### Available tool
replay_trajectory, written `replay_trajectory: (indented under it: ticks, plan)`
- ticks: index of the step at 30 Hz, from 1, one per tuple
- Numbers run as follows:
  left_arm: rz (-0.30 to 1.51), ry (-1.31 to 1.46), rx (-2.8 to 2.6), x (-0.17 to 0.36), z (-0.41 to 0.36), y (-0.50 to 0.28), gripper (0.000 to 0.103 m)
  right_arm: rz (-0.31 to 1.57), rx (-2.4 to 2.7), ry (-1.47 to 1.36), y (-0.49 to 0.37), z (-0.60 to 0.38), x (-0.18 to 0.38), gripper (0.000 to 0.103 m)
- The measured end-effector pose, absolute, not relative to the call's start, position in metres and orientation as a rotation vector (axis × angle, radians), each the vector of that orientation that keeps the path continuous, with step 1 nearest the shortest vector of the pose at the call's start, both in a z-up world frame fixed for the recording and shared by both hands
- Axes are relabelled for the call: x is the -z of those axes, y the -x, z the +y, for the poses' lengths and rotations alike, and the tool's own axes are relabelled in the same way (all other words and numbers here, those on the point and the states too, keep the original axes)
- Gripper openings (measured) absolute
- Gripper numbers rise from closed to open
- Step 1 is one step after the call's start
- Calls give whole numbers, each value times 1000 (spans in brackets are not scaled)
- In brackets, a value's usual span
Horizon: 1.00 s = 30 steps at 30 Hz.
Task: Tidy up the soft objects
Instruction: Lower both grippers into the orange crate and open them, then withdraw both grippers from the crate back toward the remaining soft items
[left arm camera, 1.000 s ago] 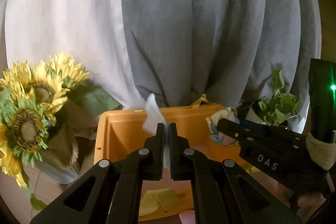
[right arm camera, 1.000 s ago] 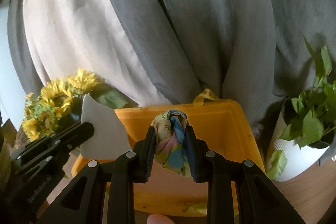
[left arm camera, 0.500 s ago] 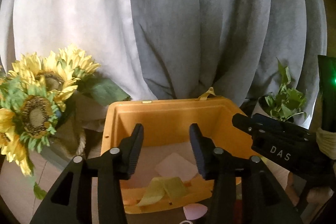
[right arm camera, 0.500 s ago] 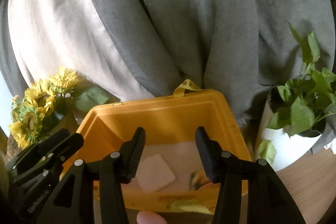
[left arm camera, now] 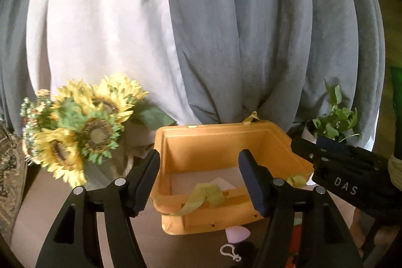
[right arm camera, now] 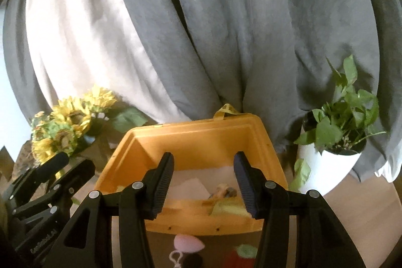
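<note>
An orange bin [left arm camera: 216,142] [right arm camera: 201,137] stands ahead of both grippers. Inside it lie a white flat pad [left arm camera: 221,181] [right arm camera: 192,186] and a small colourful cloth [right arm camera: 223,191]. A yellow-green ribbon [left arm camera: 203,195] drapes over its near rim. My left gripper [left arm camera: 199,182] is open and empty in front of the bin. My right gripper [right arm camera: 203,180] is open and empty, also facing the bin; it shows in the left wrist view [left arm camera: 341,180]. A pink soft egg shape [right arm camera: 188,244] [left arm camera: 237,234] and a red soft item [right arm camera: 238,256] lie on the table before the bin.
Sunflowers [left arm camera: 83,127] [right arm camera: 67,124] stand left of the bin. A potted green plant in a white pot [right arm camera: 336,157] [left arm camera: 331,122] stands to the right. Grey and white curtains [left arm camera: 201,29] hang behind. A white keyring loop [left arm camera: 228,250] lies near the pink shape.
Both grippers opened: the left let go of the white pad and the right let go of the colourful cloth, which now lie in the bin. Both grippers drew back and opened wider.
</note>
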<state>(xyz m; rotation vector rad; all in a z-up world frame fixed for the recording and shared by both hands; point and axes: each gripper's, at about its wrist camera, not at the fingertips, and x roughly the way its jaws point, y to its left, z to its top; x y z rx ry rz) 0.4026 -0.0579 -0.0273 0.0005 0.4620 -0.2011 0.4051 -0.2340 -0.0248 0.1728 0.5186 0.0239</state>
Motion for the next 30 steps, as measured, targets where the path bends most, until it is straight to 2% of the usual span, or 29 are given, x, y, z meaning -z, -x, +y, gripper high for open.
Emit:
replay_trajectory:
  ticks: [9, 30]
  plan:
    - [453, 4, 163, 17, -48, -361, 67, 494, -30, -149, -362, -224, 14, 59]
    - [514, -13, 151, 27, -31, -282, 70, 532, -47, -159, -280, -199, 20, 59]
